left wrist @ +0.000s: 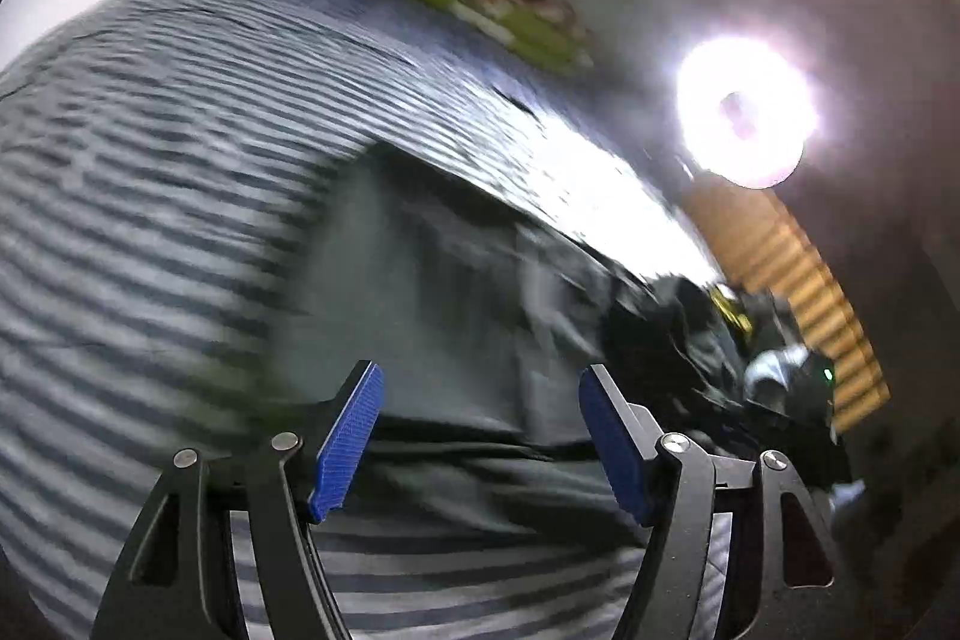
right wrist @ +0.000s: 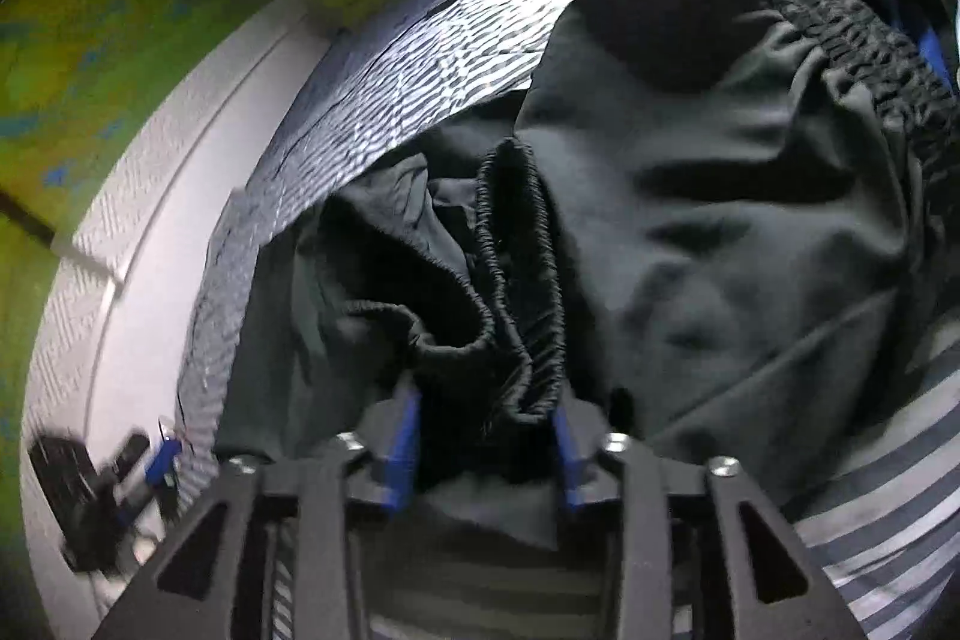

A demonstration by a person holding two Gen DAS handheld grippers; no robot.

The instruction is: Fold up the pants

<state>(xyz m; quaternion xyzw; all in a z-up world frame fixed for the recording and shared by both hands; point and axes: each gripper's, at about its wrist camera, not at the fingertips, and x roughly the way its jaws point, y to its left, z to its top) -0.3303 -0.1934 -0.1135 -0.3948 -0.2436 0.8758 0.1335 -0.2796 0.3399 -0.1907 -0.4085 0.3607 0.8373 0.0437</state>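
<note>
On the striped bedcover [right wrist: 420,58], right gripper [right wrist: 486,454] jaws spread around the pants [right wrist: 720,220] waistband; left gripper [left wrist: 480,436] spread, empty; regrasp next.

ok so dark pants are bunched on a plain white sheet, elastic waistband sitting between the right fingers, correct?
Not plain white: the sheet is striped, grey and white. The right wrist view shows it, with the dark pants bunched on it and the elastic waistband between the right fingers.
</note>
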